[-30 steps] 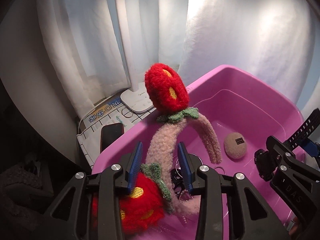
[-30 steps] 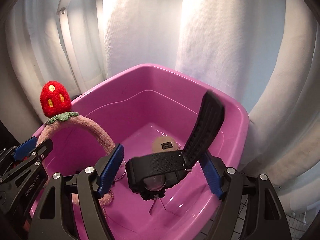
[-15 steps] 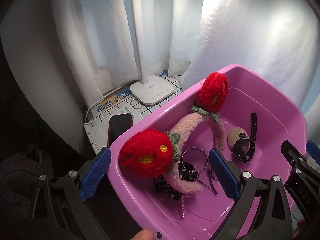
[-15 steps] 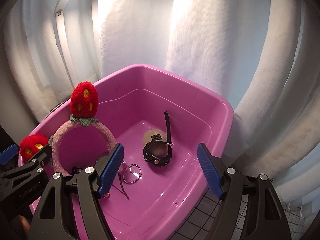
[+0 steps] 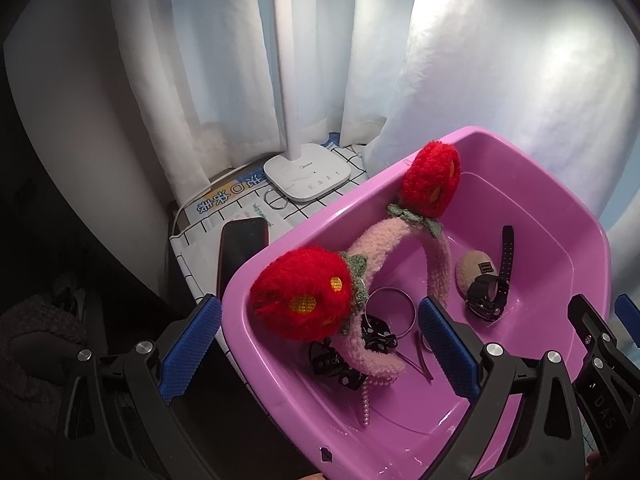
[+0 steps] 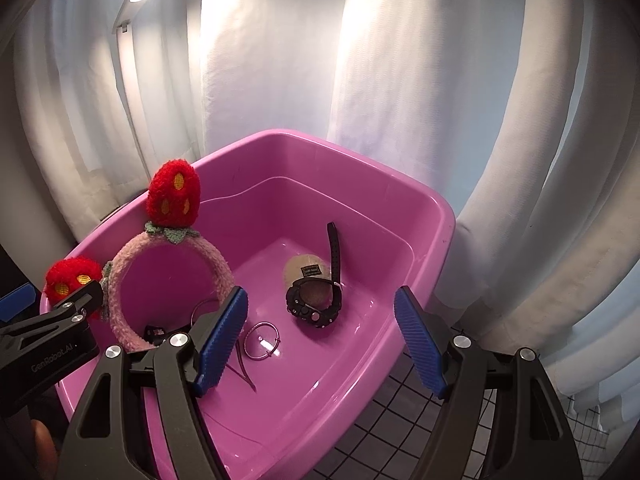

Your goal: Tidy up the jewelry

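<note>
A pink plastic tub (image 5: 560, 208) (image 6: 420, 216) holds the jewelry. A fuzzy pink headband with two red strawberries (image 5: 404, 248) (image 6: 172, 196) leans on the tub's left wall. A black watch (image 5: 488, 292) (image 6: 316, 304) lies by a beige puff (image 5: 474, 268) (image 6: 308, 270). Metal rings (image 5: 386, 308) (image 6: 262, 340), black hair clips (image 5: 336, 364) and a pearl strand (image 5: 365, 404) lie on the tub floor. My left gripper (image 5: 320, 356) is open and empty above the tub's near rim. My right gripper (image 6: 320, 344) is open and empty above the tub.
A white desk lamp (image 5: 306, 176) stands behind the tub on a grid-patterned cloth (image 5: 352, 168). A dark phone (image 5: 240, 244) lies left of the tub. White curtains (image 6: 400, 60) hang close behind. The grid cloth (image 6: 400, 428) also shows at the tub's right.
Both grippers opened and pulled back and up. The left let go of the headband, now leaning in the tub. The right let go of the watch, now lying by the puff.
</note>
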A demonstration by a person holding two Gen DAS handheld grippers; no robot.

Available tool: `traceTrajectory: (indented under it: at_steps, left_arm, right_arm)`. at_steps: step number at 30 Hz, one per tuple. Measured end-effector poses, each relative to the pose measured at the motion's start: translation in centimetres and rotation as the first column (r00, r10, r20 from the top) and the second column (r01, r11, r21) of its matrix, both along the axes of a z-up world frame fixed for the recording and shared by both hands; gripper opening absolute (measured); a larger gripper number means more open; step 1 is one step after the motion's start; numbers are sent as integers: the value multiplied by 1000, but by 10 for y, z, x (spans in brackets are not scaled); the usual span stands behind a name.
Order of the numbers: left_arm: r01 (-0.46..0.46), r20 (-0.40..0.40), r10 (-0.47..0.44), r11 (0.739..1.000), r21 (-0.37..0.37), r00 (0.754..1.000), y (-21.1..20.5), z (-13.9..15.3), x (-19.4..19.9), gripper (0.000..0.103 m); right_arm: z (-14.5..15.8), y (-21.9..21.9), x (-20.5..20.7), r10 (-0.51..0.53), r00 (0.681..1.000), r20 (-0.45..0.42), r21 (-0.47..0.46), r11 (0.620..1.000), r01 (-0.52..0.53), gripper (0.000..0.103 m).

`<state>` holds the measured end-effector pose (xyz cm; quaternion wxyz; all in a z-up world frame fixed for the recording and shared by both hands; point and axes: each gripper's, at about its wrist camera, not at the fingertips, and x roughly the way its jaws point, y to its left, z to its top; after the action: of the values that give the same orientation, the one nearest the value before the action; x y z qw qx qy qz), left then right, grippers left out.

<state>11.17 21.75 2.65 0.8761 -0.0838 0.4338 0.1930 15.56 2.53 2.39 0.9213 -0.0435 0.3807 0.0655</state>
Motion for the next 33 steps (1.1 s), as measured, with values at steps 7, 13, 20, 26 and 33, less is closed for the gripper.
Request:
traceTrajectory:
  at_steps: [7,13,20,26,33]
  left_arm:
    - [-3,0,3,1000,0,1000,0,0,-1,97]
    - [0,-3,0,1000,-1,1000,-2,0,-4,97]
    - [-3,-1,3,1000,0,1000,-3,1,-5,97]
    - [-1,-2,1,1000,3,1000,-3,1,-5,97]
    - [-1,-3,1,1000,5,1000,-2,1,-5,97]
  right_arm:
    - [0,-1,-4,-3,1000,-1,-2,1000,3,72]
    - [0,-1,-6,-8,1000,-7,-3,1000,8,72]
    - [0,-1,-8,-9,1000,-4,-4,1000,9,72]
    - [1,-1,-10,-11,1000,-2,-3,1000,11,72]
    - [1,-1,-10,-12,1000,1,-4,1000,12,72]
